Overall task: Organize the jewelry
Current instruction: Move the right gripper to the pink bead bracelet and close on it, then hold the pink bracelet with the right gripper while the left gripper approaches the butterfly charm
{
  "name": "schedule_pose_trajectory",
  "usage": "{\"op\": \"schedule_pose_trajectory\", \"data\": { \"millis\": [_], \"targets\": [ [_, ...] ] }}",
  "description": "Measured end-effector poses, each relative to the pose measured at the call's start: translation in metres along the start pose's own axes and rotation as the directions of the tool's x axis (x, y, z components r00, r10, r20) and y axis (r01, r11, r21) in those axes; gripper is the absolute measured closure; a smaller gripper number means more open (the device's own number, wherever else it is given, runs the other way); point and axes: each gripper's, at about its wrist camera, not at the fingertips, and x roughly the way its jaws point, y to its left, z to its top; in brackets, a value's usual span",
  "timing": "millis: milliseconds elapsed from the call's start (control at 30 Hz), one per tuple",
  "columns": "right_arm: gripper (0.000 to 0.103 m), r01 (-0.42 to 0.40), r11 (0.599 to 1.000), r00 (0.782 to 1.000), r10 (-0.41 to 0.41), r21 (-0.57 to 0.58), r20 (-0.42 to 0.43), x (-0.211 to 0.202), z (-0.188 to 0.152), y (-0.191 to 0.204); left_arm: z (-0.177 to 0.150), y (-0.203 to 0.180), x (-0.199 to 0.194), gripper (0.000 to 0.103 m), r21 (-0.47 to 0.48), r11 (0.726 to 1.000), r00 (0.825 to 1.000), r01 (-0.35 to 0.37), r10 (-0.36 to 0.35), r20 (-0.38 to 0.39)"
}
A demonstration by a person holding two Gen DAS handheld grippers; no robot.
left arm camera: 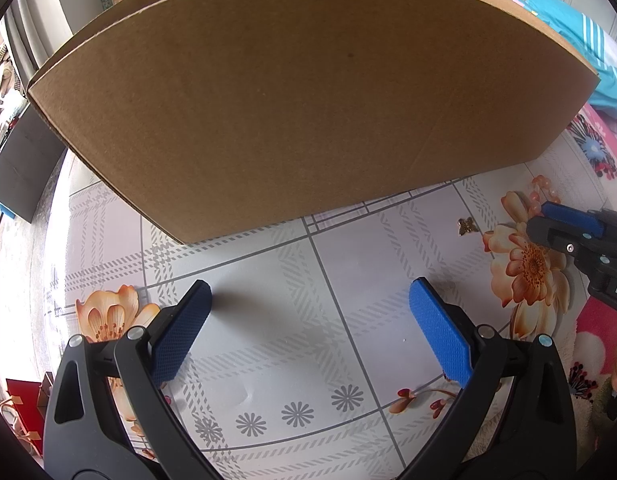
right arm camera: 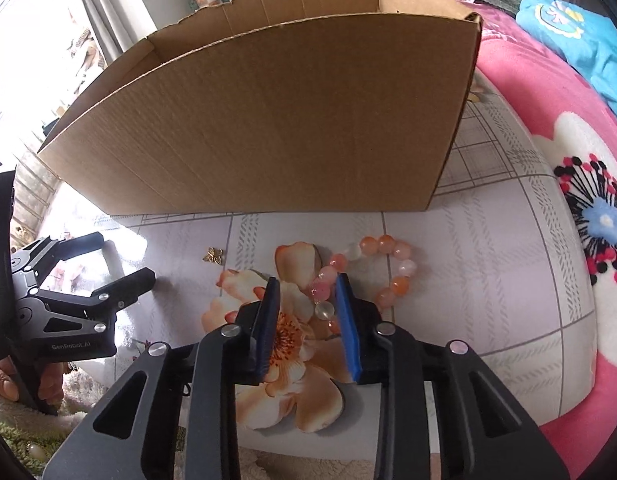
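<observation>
In the left wrist view, your left gripper [left arm camera: 310, 304] sits low over the worktop [left arm camera: 268, 320], which is covered with a checked, flower-printed cloth. Its fingers [left arm camera: 438, 332] stand wide apart with nothing between them. A cardboard box [left arm camera: 300, 100] stands on the worktop directly ahead, its near wall filling most of the view. To the right of the box's near corner, a small gold butterfly charm [left arm camera: 466, 225] lies flat on the cloth, apart from the box. At the right edge, your right gripper [left arm camera: 564, 220] reaches in beside a bead bracelet [left arm camera: 542, 190], of which only a few orange beads show past the blue pad. A blue cloth [left arm camera: 564, 28] lies behind the box on the right. In the right wrist view, your right gripper [right arm camera: 308, 292] is lowered onto the worktop [right arm camera: 488, 260] with its fingers [right arm camera: 348, 320] partly closed around the near side of the bead bracelet [right arm camera: 388, 248]; several beads sit between the two blue pads, but you cannot tell whether the pads press on them. The rest of the bracelet loops forward and right on the cloth, short of the cardboard box [right arm camera: 268, 128], which is open at the top. The butterfly charm [right arm camera: 213, 255] lies to the left of the bracelet, well apart from it. Your left gripper [right arm camera: 108, 264] shows at the left edge with its fingers spread. A pink flowered blanket [right arm camera: 548, 120] borders the worktop on the right.
</observation>
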Motion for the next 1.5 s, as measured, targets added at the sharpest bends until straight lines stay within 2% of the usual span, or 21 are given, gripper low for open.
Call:
{"op": "schedule_pose_trajectory", "data": {
  "millis": [267,400,700,800,933,1500],
  "targets": [
    [0.087,0.108,0.992,0.994,-0.108,-0.069,0.000,0.000,-0.007,0.015,0.000,0.000,0.000,0.007,-0.001,1.000,1.000,0.000,0.000,0.000],
    [0.093,0.107,0.993,0.994,-0.108,-0.049,-0.010,0.003,-0.007,0.023,0.000,0.000,0.000,0.007,0.000,1.000,1.000,0.000,0.000,0.002],
    [0.093,0.093,0.996,0.996,-0.092,0.016,-0.018,-0.001,-0.009,0.017,0.000,0.001,0.000,0.007,0.000,1.000,1.000,0.000,0.000,0.002],
    [0.093,0.089,0.996,0.996,-0.088,0.024,-0.017,0.000,-0.011,0.016,0.000,0.001,0.000,0.007,0.001,1.000,1.000,0.000,0.000,0.002],
    [0.093,0.080,0.996,0.997,-0.079,0.033,-0.015,0.000,-0.006,-0.004,0.000,0.001,0.000,0.007,-0.001,1.000,1.000,-0.001,0.001,0.002],
    [0.093,0.069,0.997,0.998,-0.068,0.043,-0.007,0.000,-0.007,-0.014,0.000,0.002,0.000,0.007,0.001,1.000,1.000,0.000,0.000,0.002]
  ]
}}
